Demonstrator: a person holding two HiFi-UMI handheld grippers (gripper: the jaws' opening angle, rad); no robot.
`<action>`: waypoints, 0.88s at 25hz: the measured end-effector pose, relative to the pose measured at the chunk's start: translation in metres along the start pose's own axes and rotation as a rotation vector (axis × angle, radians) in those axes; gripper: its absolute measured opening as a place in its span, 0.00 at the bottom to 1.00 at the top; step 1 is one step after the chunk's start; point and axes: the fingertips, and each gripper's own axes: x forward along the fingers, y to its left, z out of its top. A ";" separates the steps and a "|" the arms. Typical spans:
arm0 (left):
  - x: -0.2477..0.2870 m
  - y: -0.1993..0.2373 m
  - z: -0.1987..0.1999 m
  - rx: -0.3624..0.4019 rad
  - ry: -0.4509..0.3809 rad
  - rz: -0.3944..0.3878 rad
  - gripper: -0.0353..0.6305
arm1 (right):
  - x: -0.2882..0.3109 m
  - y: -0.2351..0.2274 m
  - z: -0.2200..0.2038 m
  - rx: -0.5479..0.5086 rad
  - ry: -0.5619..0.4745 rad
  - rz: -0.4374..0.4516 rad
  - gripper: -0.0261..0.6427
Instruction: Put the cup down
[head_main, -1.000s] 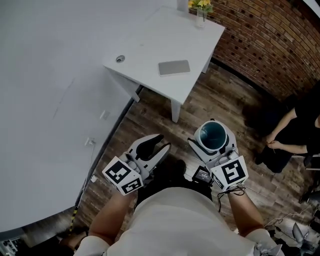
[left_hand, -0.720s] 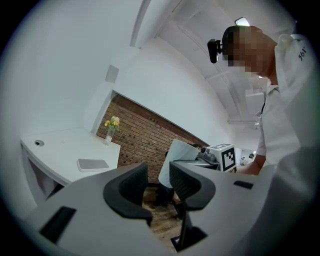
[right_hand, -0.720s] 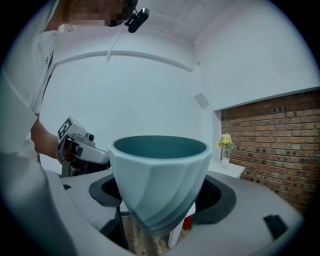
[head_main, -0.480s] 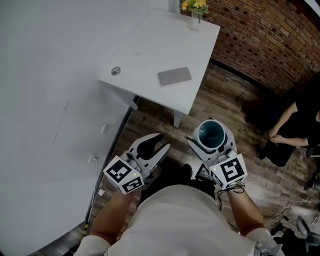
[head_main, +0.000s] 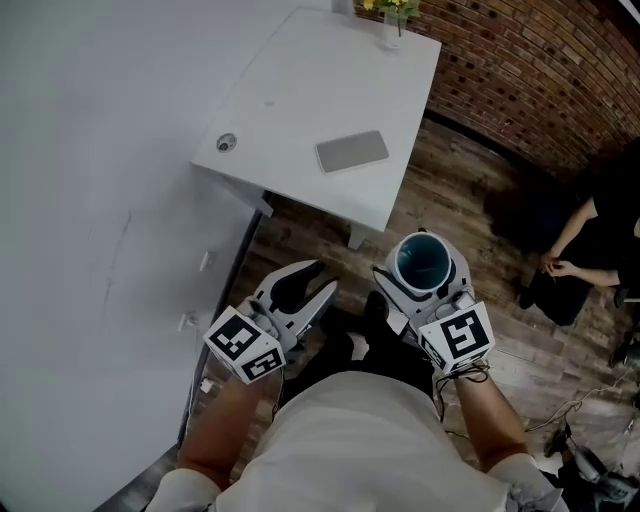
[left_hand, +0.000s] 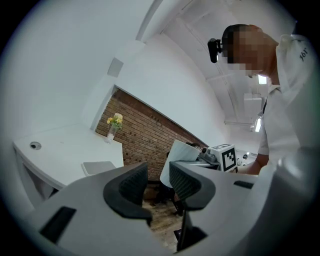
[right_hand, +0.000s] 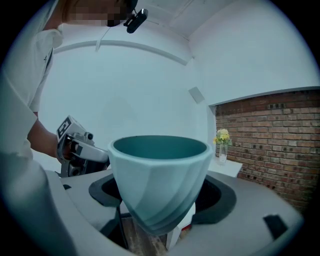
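A teal cup (head_main: 423, 260) stands upright between the jaws of my right gripper (head_main: 424, 278), which is shut on its lower body. In the right gripper view the cup (right_hand: 159, 175) fills the middle, with the dark pads (right_hand: 216, 196) pressed against its sides. The cup looks empty inside. My left gripper (head_main: 322, 280) is held beside it to the left, open, with nothing between its fingers. In the left gripper view the two dark pads (left_hand: 134, 184) stand a small gap apart. Both grippers hang above a wooden floor, short of the white table (head_main: 300, 90).
On the white table lie a grey flat pad (head_main: 352, 151), a small round fitting (head_main: 226, 142) and a vase of yellow flowers (head_main: 391, 18). A brick wall (head_main: 530, 70) runs behind it. A person in dark clothes (head_main: 590, 250) sits at the right. Cables (head_main: 560, 420) lie on the floor.
Both grippers have travelled together towards the white table, whose near corner now lies closer to them. The cup stays held in the right gripper. The left jaws look unchanged.
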 end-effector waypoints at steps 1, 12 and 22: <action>0.003 0.003 0.000 -0.001 -0.002 0.005 0.24 | 0.003 -0.003 -0.002 0.002 0.003 0.004 0.63; 0.033 0.025 0.005 -0.016 -0.008 0.055 0.24 | 0.034 -0.036 -0.006 -0.017 0.019 0.083 0.63; 0.069 0.055 0.044 0.083 -0.019 0.023 0.24 | 0.081 -0.067 0.028 -0.113 -0.036 0.116 0.63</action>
